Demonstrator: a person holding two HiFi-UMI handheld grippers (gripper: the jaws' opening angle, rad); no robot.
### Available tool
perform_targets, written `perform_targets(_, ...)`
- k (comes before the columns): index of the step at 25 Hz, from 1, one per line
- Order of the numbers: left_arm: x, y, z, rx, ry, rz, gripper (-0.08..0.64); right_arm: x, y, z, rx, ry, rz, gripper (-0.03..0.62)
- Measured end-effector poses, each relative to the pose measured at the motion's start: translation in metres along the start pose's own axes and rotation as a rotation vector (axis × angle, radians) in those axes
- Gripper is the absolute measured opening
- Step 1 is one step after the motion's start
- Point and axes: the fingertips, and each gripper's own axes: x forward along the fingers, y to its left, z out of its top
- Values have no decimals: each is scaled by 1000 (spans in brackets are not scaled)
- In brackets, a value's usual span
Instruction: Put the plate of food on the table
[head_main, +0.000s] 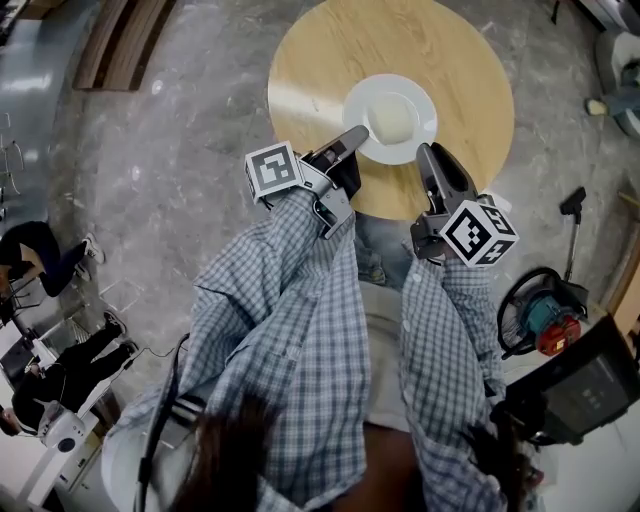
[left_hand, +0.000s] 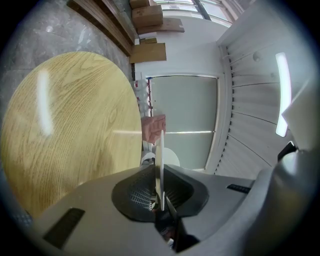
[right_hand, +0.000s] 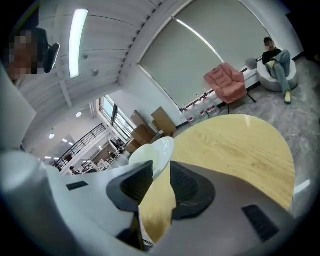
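plate (head_main: 405, 88): white, pale lump of food (head_main: 392, 118) on it; sits over the counter (head_main: 330, 50), near half, close to the counter's near edge; can't tell if it's fully down yet
left claw (head_main: 355, 135): clamped on the rim, counter's near-left side
right claw (head_main: 427, 152): jaws apart; rim pokes between the tips, not squeezed, so the left is probably carrying it
doing it well: keep it level so nothing slides; let it settle flat before letting go; then back out low toward the counter's near edge
room: bare wood further in, so I'd nudge it inward; open floor (head_main: 180, 150) all round the counter
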Motion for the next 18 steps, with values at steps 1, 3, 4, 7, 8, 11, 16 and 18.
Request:
perform_targets(1, 1, 0, -1, -2, 3, 1, 34, 1, -1, -1, 1, 7, -4, 92)
perform_targets(3, 3, 0, -1, 0, 10, 7, 34, 2, -3, -2, 17, 12, -14, 91)
perform_targets(4, 4, 1, -2, 2, 14, 8, 34, 2, -4, -2, 31, 11, -17, 91)
perform_targets(7, 5, 2, -3, -1, 26, 10, 34, 0, -7, -3, 66, 7, -12, 91)
perform_targets(8, 6, 3, -3, -1, 31, 15, 34, 0, -7, -2, 72, 7, -9, 91)
perform_targets(11, 7, 10, 1, -1, 39, 38, 34, 5, -10, -1, 78, 6, -14, 91)
perform_targets(16, 12, 17, 0, -18, 55, 51, 34, 6, -16, -5, 77, 20, -35, 91)
perform_targets(18, 11, 21, -1, -9, 66, 69, 34, 5, -19, -8, 84, 24, -43, 91)
